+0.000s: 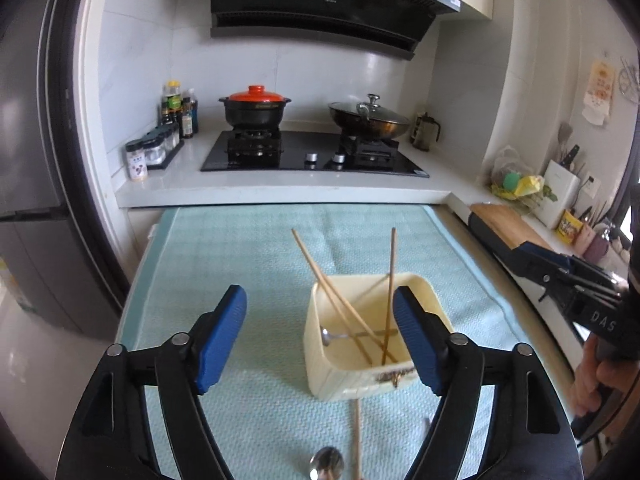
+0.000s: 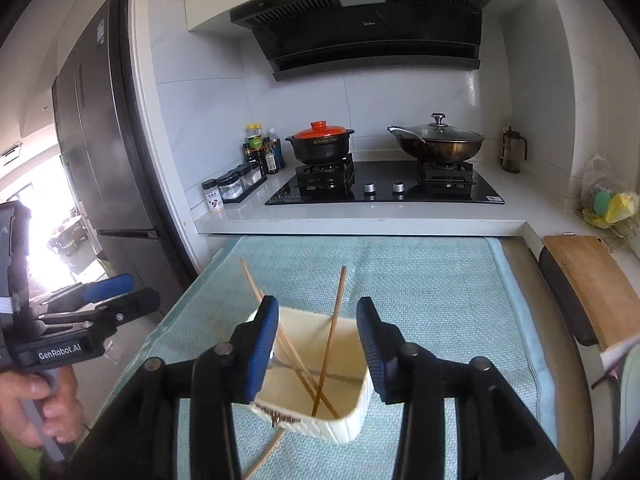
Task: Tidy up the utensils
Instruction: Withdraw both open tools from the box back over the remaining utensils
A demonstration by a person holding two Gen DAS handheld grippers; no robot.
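A cream square container (image 1: 360, 384) stands on a pale green cloth (image 1: 240, 248). Two chopsticks (image 1: 320, 276) and a darker one (image 1: 392, 272) lean in it, and a metal spoon (image 1: 332, 336) lies at its bottom. In front of it on the cloth lie another spoon (image 1: 327, 464) and a chopstick (image 1: 357, 440). My left gripper (image 1: 319, 295) is open just before the container, its right pad in front of the container's right side. My right gripper (image 2: 317, 306) is open above the container (image 2: 352, 420), with the leaning chopsticks (image 2: 334, 320) showing between its fingers, untouched. A hand holds each gripper.
Behind the cloth a white counter carries a gas hob (image 1: 316, 156) with a red-lidded black pot (image 1: 255, 110) and a lidded wok (image 1: 370, 120). Spice jars (image 1: 152, 152) stand at its left. A dark fridge (image 2: 100, 152) is far left, a wooden board (image 2: 588, 284) at right.
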